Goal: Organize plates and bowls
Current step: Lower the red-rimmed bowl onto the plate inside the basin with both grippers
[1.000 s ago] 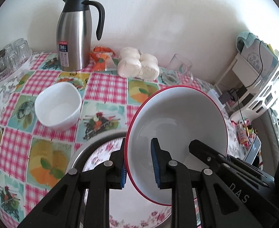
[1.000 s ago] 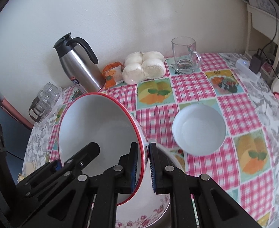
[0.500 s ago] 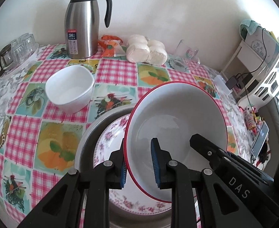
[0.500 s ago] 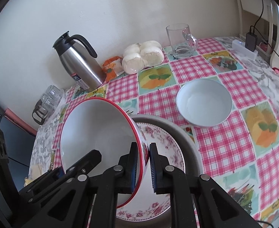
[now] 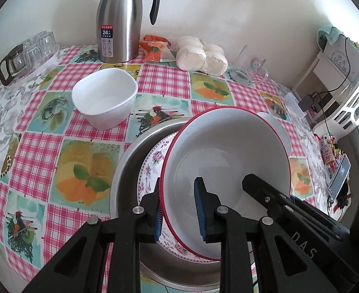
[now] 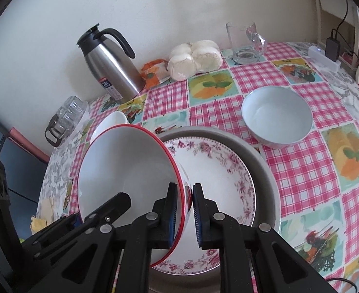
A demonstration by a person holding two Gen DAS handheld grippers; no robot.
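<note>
While both grippers are clamping opposite rims of the red-rimmed bowl (image 5: 225,161), the left gripper (image 5: 179,210) and right gripper (image 6: 184,210) are holding it tilted over the floral plate (image 6: 225,171) in the metal basin (image 6: 264,161), apparently needing levelling before release.

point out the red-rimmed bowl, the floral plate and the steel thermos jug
red-rimmed bowl (image 5: 228,156), left wrist view, on its white inside
floral plate (image 6: 218,178), right wrist view, on its bare white centre
steel thermos jug (image 5: 120,17), left wrist view, on its steel body
</note>
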